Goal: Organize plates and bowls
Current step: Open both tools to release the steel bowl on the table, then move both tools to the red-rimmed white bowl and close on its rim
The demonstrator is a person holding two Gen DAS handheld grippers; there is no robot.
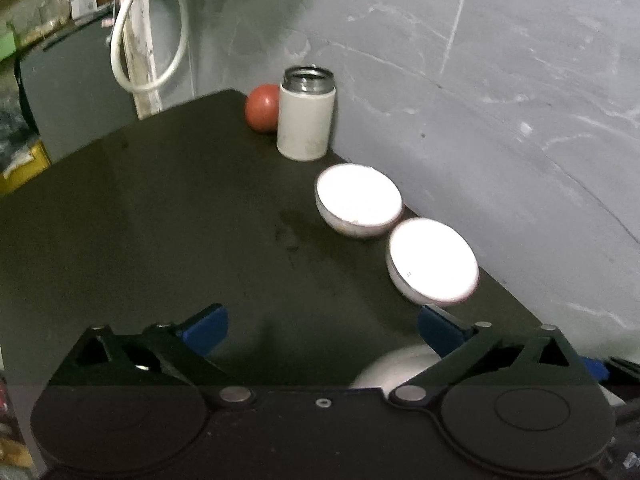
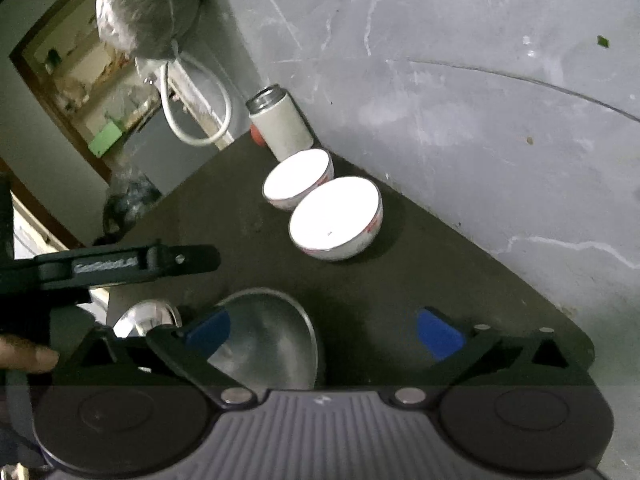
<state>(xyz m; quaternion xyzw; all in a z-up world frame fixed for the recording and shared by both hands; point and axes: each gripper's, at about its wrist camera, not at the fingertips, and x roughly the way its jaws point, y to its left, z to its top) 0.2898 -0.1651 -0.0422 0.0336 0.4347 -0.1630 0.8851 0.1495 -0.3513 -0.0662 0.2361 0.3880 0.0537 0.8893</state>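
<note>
Both of your grippers have their jaws spread wide with nothing between them. Your left gripper (image 1: pixel 322 330) hangs over the bare middle of the dark table (image 1: pixel 160 220), its blue-tipped fingers (image 1: pixel 206 328) well apart; a pale rounded shape shows just under its right finger, too blurred and hidden to name. Your right gripper (image 2: pixel 324 334) hangs over the near part of the same table, and its left blue finger (image 2: pixel 210 330) overlaps the rim of a steel plate (image 2: pixel 268 344) lying flat below it. Just left of that plate a smaller shiny steel piece (image 2: pixel 146 318) peeks out, mostly covered by the gripper's frame.

Farther out, along the table's edge by the grey wall (image 1: pixel 480 100), sit two white bowls, upright and close together. The nearer bowl (image 2: pixel 336 220) is the larger in the right wrist view and has a red mark on its side; the farther bowl (image 2: pixel 298 180) sits just behind it, the two almost touching. Beyond them stands a white open-topped canister (image 1: pixel 306 120) with a metal rim, and a red ball (image 1: pixel 262 108) rests right beside it at the table's far corner.

Off the table, a looped white cable (image 1: pixel 150 40) hangs on the wall. In the right wrist view, your left gripper's black body reaches in from the left edge, with a fingertip of your hand (image 2: pixel 30 356) below it.
</note>
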